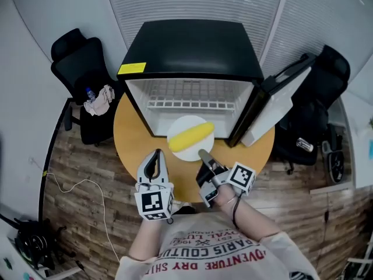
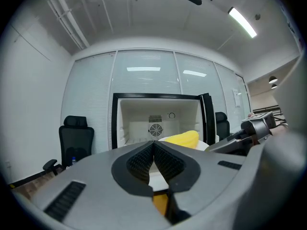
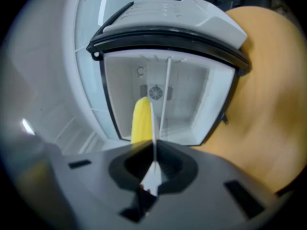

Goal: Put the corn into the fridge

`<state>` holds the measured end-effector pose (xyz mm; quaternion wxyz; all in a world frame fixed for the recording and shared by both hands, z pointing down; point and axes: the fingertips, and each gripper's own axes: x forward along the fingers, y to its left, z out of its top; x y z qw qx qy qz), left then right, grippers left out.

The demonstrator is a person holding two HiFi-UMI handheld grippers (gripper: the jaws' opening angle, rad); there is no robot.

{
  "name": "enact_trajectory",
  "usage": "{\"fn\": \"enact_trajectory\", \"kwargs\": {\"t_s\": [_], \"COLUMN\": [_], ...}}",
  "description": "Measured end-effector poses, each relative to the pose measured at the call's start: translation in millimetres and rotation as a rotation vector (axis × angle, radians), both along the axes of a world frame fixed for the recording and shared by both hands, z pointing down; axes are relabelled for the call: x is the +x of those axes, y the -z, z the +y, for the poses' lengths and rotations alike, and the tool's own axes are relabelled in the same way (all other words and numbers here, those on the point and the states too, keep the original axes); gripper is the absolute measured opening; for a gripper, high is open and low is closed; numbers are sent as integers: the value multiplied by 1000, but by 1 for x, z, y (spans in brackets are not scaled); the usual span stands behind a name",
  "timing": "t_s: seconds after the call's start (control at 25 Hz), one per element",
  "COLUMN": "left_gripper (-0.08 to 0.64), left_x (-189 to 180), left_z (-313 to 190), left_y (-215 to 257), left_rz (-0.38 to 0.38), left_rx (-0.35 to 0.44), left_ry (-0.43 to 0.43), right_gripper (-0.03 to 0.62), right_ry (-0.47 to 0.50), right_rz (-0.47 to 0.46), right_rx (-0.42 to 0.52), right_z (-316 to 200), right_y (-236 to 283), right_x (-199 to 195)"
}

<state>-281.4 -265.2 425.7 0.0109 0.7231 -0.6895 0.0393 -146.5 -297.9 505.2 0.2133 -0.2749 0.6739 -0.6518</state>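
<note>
A yellow corn cob [image 1: 191, 136] lies on a white plate [image 1: 179, 151] just in front of the open black mini fridge [image 1: 192, 45], over the round wooden table [image 1: 131, 139]. My right gripper [image 1: 204, 154] is shut on the plate's near rim. In the right gripper view the plate [image 3: 154, 128] runs edge-on out of the right gripper [image 3: 154, 166], with the corn [image 3: 140, 121] beside it and the fridge's white inside [image 3: 192, 95] behind. My left gripper [image 1: 155, 157] is shut and empty, left of the plate. The left gripper view shows the left gripper [image 2: 154, 146], the corn [image 2: 182, 139] and the fridge [image 2: 158, 114].
The fridge door [image 1: 274, 107] stands open to the right. A wire shelf [image 1: 192, 104] crosses the fridge's inside. Black office chairs stand at the left [image 1: 81, 69] and at the right [image 1: 326, 80]. A cable [image 1: 76, 185] lies on the wooden floor.
</note>
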Motion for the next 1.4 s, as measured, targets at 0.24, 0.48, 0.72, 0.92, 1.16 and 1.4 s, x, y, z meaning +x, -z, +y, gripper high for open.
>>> {"fn": "enact_trajectory", "kwargs": {"t_s": [0.24, 0.48, 0.72, 0.92, 1.16, 1.4], "left_gripper": [34, 34, 34, 34, 34, 34], "left_x": [-16, -28, -32, -34, -37, -37], "left_z": [-42, -76, -103, -119, -128, -136], "left_y": [-4, -8, -17, -22, -27, -28], "left_rz": [-3, 3, 17, 24, 23, 21], "left_rx": [-8, -14, -26, -35, -38, -41], "left_ry": [-94, -165, -212, -245, -255, -268], "right_gripper": [37, 37, 37, 37, 37, 37], "right_ry": [-93, -179, -244, -283, -306, -329], "right_rz": [-5, 0, 7, 16, 14, 11], "right_rx": [-1, -19, -50, -76, -93, -93], "right_z": [-35, -65, -88, -103, -116, -129], "right_y": [2, -1, -9, -17, -20, -18], "right_x": [-16, -24, -26, -26, -29, -33]}}
